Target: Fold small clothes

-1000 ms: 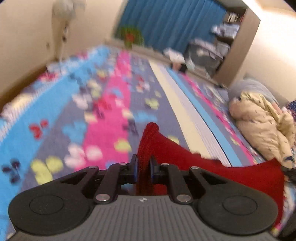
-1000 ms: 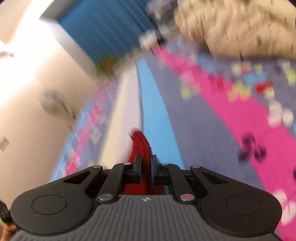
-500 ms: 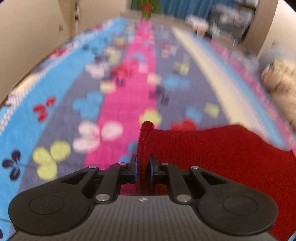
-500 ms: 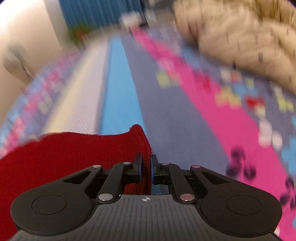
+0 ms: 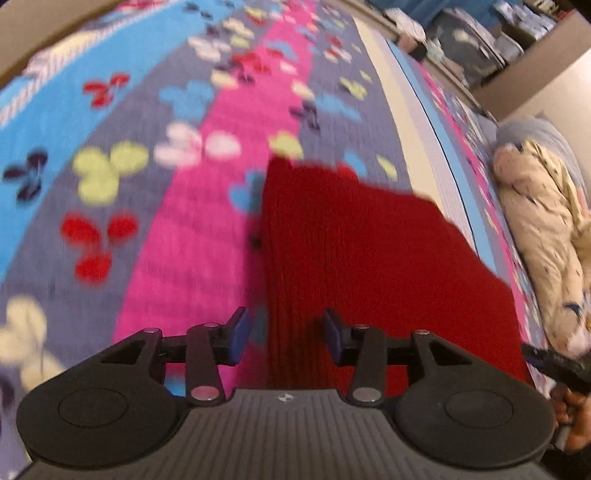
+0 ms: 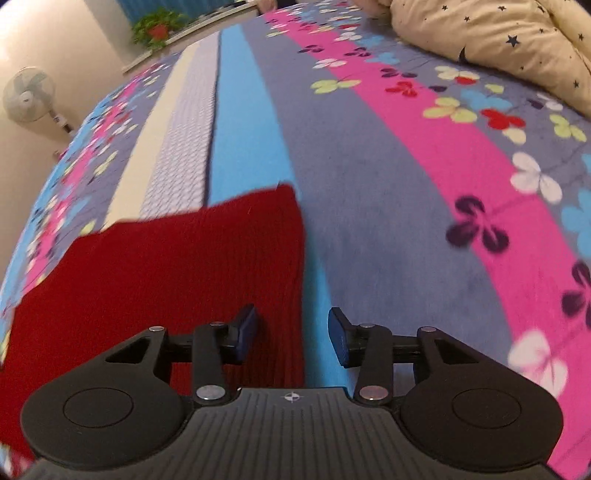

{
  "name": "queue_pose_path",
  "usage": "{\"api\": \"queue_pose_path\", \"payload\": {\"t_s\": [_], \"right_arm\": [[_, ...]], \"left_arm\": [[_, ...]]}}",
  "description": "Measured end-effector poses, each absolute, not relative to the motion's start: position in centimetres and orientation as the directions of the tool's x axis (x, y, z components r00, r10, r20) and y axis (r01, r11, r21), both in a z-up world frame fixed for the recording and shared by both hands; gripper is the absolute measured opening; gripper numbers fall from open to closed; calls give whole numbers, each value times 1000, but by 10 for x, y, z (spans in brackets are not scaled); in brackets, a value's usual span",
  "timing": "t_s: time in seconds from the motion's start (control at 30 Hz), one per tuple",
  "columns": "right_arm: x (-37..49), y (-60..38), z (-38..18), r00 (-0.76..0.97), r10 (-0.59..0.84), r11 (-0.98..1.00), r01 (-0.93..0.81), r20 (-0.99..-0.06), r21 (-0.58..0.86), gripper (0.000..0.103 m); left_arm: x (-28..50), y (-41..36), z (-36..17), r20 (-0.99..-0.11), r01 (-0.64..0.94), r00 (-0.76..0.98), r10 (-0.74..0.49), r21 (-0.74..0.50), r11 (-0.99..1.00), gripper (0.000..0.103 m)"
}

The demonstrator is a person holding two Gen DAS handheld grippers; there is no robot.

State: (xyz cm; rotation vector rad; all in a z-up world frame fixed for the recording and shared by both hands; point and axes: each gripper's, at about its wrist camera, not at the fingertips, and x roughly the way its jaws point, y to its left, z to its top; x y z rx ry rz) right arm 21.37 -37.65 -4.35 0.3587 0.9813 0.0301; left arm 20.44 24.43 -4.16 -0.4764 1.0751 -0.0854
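Observation:
A red knitted garment (image 5: 369, 258) lies flat on the striped butterfly bedspread (image 5: 177, 229). My left gripper (image 5: 284, 338) is open, its jaws standing apart over the garment's left edge. In the right wrist view the same red garment (image 6: 177, 266) lies left of centre on the bedspread (image 6: 388, 206). My right gripper (image 6: 291, 336) is open over the garment's right edge. Neither gripper holds the cloth.
A cream star-print duvet (image 5: 546, 236) is bunched at the right of the bed, and also shows in the right wrist view (image 6: 509, 40). A standing fan (image 6: 27, 98) and a potted plant (image 6: 157, 26) are by the far wall. Shelves with clutter (image 5: 480, 40) stand beyond the bed.
Both grippers were shut on the red garment's edges and held it up. They lowered it onto the bedspread and opened, so it now lies flat.

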Motion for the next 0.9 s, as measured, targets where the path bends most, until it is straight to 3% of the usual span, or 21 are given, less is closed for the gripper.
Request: {"api": "queue_pose_path", "payload": {"t_s": [0.3, 0.33, 0.37, 0.4, 0.43, 0.47, 0.63, 0.67, 0.77, 0.83, 0.9], "right_arm": [[147, -396, -45, 517, 311, 908, 87, -798, 411, 47], [141, -396, -45, 517, 315, 906, 87, -796, 414, 47], [138, -394, -45, 518, 314, 906, 86, -796, 414, 47], [133, -391, -45, 522, 310, 909, 83, -795, 409, 47], [130, -389, -45, 529, 308, 910, 77, -791, 407, 39], [127, -386, -42, 543, 318, 909, 59, -777, 414, 11], [92, -395, 0, 758, 335, 836, 35, -560, 547, 11], [89, -397, 0, 762, 319, 837, 52, -563, 545, 10], [109, -383, -37, 592, 187, 924, 167, -784, 345, 10], [120, -369, -63, 476, 142, 956, 162, -868, 246, 10], [121, -365, -60, 483, 124, 962, 155, -867, 224, 11]], "left_arm": [[134, 231, -42, -825, -83, 452, -339, -417, 905, 46], [131, 230, -43, -824, -82, 460, -331, -411, 908, 44], [129, 230, -42, -822, -82, 469, -322, -404, 911, 29], [128, 230, -42, -819, -80, 477, -319, -402, 912, 21], [126, 229, -40, -813, -74, 491, -312, -396, 915, 18], [124, 227, -36, -804, -61, 510, -305, -388, 920, 16], [98, 233, -6, -680, -19, 656, -328, -450, 893, 14], [96, 233, -9, -704, -45, 642, -303, -429, 902, 14], [115, 223, -58, -890, -164, 420, -180, -269, 949, 15], [121, 215, -69, -916, -153, 374, -146, -216, 964, 16], [118, 220, -63, -904, -185, 396, -163, -253, 950, 17]]}}
